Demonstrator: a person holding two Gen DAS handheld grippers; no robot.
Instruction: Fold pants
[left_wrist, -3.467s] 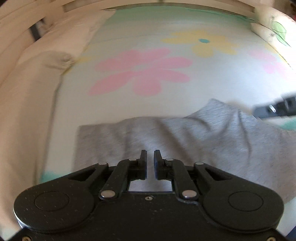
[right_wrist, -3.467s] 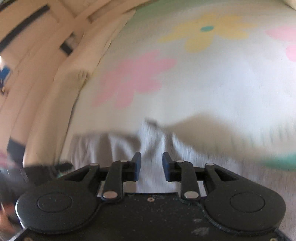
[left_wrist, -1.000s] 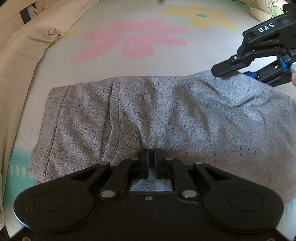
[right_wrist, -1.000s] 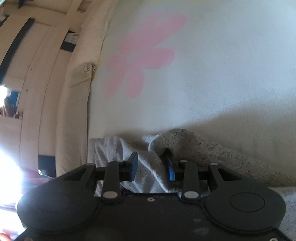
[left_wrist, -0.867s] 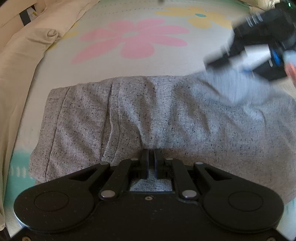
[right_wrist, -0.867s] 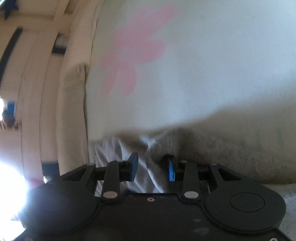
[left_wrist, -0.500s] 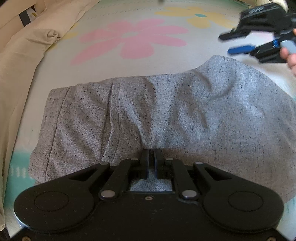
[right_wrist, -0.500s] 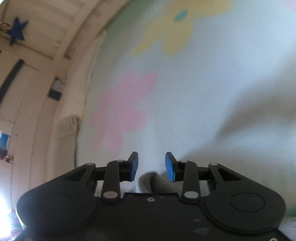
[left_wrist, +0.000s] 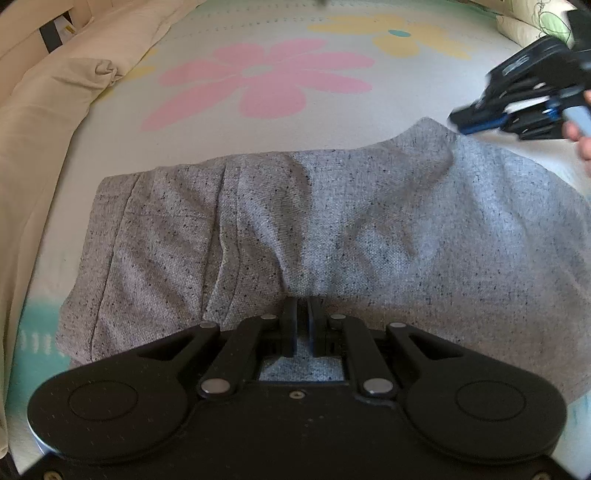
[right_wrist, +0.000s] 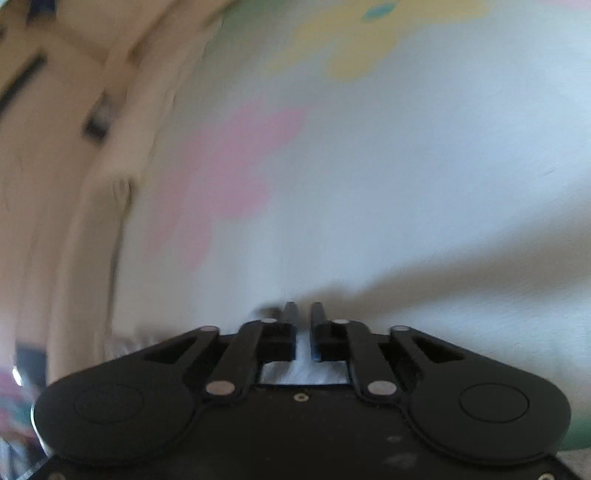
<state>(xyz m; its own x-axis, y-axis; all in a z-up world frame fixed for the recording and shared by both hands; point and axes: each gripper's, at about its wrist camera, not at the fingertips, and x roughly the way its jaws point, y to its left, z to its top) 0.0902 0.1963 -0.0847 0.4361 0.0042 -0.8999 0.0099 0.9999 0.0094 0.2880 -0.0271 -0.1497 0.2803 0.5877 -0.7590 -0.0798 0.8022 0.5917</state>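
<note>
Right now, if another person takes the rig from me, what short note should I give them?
Left gripper: shut on the near edge of the pants.
Right gripper: shut, blurred, by the pants' raised far right corner; I cannot tell if it holds cloth.
Pants: lying crosswise on the flowered sheet, wrinkled, layers showing at the left end.
Done: near edge gripped.
Left: confirm the right grip, then probably fold and smooth.

right wrist view: wholly motion-blurred
pants (left_wrist: 332, 229): right end cut by frame edge; near edge hidden behind left gripper (left_wrist: 302, 321)
right gripper (left_wrist: 517, 107): blurred beyond pants
</note>
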